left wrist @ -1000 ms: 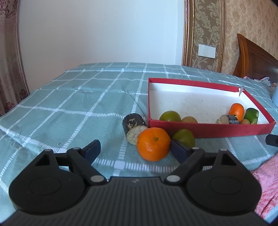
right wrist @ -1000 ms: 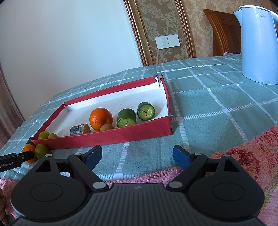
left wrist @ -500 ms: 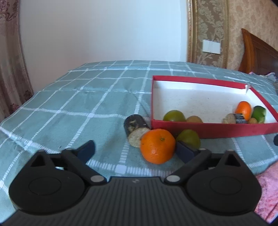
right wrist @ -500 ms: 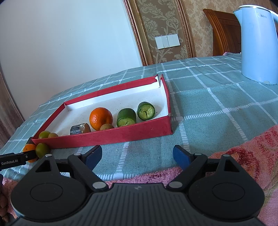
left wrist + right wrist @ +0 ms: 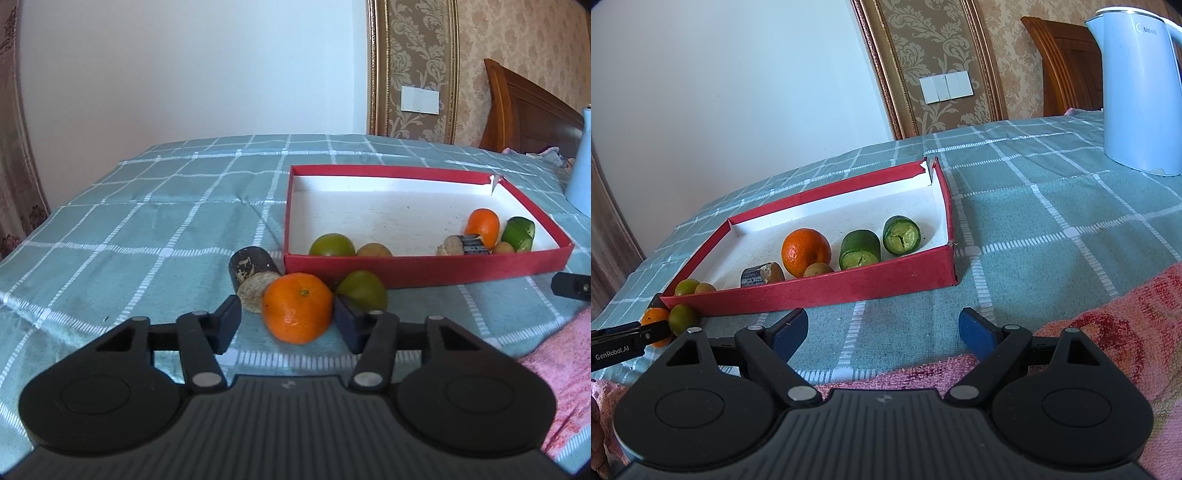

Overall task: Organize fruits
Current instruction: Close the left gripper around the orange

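Left tongs (image 5: pixel 286 325) parted around the tangerine (image 5: pixel 297 308) on the checked desk cloth (image 5: pixel 147 229), fruit dead ahead between the pads, red box (image 5: pixel 424 271) just beyond to the right; right tongs (image 5: pixel 882 332) farther off, spread and empty.

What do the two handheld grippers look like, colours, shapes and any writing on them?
Both look alike. The left gripper and right gripper each have a black ribbed body, two round black housings, angular black linkage arms with silver pivot pins, and dark blue pads on the fingertips. White lettering "GenRobot.AI" shows on the left gripper's side in the right wrist view. No cables or sleeves are visible.
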`<move>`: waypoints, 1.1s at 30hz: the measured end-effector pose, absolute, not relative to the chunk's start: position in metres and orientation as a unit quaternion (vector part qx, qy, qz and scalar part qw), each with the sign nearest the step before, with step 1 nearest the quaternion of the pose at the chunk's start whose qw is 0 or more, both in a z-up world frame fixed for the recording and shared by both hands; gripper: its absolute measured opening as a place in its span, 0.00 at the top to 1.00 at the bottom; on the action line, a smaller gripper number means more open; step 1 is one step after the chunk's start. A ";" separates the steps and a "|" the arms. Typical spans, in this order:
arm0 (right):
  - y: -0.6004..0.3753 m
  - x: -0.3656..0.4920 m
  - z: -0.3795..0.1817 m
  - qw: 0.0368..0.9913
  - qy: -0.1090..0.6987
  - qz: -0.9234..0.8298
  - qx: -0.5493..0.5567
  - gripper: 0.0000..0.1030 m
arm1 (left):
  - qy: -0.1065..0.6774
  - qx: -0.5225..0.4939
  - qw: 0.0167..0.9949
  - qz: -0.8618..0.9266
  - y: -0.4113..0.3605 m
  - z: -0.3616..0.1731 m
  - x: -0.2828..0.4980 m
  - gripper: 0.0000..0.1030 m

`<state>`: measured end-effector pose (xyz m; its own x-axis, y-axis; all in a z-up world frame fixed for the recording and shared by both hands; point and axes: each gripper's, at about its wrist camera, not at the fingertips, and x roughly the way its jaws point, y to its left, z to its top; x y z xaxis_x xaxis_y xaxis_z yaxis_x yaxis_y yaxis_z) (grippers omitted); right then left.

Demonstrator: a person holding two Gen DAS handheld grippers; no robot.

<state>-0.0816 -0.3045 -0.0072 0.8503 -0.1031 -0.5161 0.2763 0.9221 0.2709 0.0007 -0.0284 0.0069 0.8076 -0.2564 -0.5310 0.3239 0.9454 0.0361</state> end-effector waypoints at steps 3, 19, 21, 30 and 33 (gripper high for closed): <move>-0.305 -0.082 -0.007 0.947 0.254 -0.100 0.171 0.13 | 0.268 0.060 0.949 -0.156 -0.027 0.006 -0.001 0.50; -0.307 -0.083 -0.007 0.946 0.253 -0.098 0.177 0.13 | 0.258 0.014 0.947 -0.190 0.001 0.005 -0.006 0.15; -0.307 -0.083 -0.007 0.946 0.253 -0.098 0.177 0.13 | 0.256 0.024 0.947 -0.190 -0.004 0.006 -0.004 0.15; -0.310 -0.084 -0.007 0.946 0.249 -0.092 0.188 0.12 | 0.291 0.034 0.935 -0.200 -0.016 0.000 0.006 0.52; -0.310 -0.084 -0.007 0.946 0.249 -0.091 0.189 0.12 | 0.292 0.035 0.934 -0.203 -0.016 -0.001 0.007 0.60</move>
